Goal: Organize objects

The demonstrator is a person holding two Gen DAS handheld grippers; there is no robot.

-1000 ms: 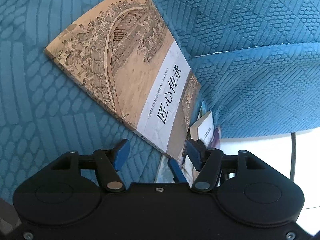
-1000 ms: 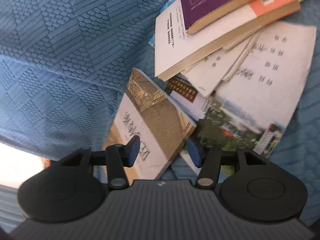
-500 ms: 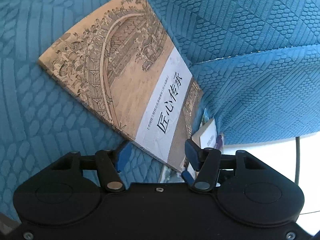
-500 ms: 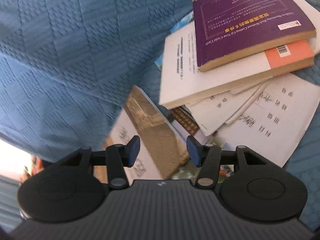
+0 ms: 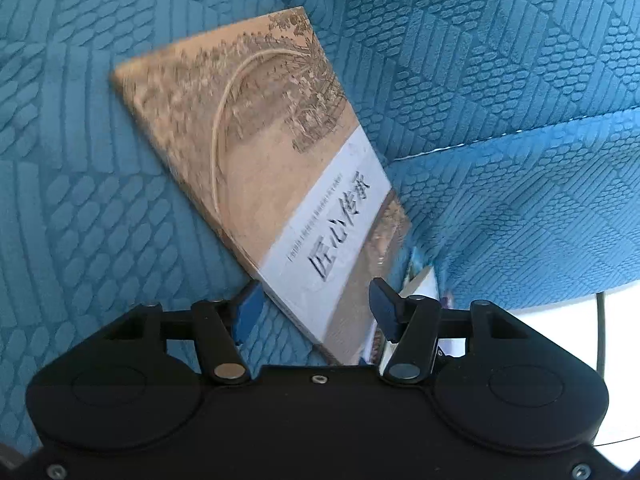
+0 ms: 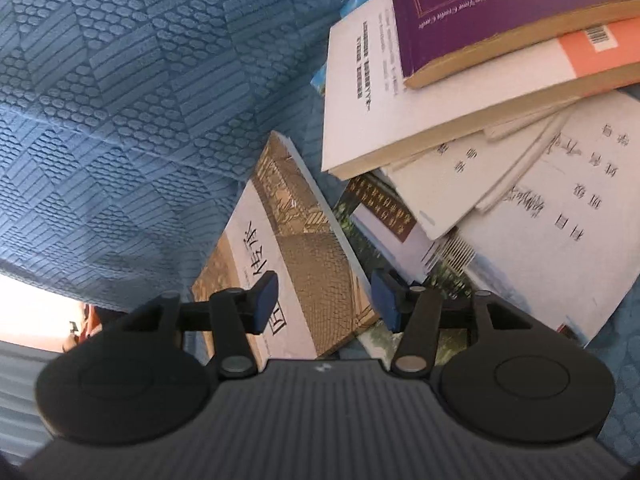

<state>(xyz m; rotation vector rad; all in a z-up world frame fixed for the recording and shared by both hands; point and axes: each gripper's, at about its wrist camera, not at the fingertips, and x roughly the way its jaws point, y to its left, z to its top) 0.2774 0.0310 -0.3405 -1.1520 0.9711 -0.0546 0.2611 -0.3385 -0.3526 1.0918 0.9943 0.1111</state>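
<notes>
**One book singled out, the heap unsorted**

One tan book (image 5: 256,152) with an old painted scene on its cover lies apart from the rest on the blue upholstery (image 5: 100,200). It rests near the fold where two cushions meet, with its far end tipped up against the fabric. I have both tools on it. The left claw (image 5: 316,304) stands about half open with the book's near corner between its jaws, and I see neither pad pressing on the cover. From the other side, the right claw (image 6: 324,300) straddles the opposite near corner. Its jaws have just been opening a little, the book is between them, and nothing is clamped.

I judge the job to be in an early stage. In the right wrist view the heap just beside the tan book is a loose fan. A purple book (image 6: 500,8) sits askew on a white book (image 6: 380,92) with an orange patch. Under those lie printed sheets (image 6: 560,208) and a glossy brochure (image 6: 384,208), all at different angles with no edges aligned. The tan book's long edge lies just beside the brochure; whether they touch I cannot tell.

What remains, as I read it, is to get a real hold on the tan book, place it, and then square up the heap.
</notes>
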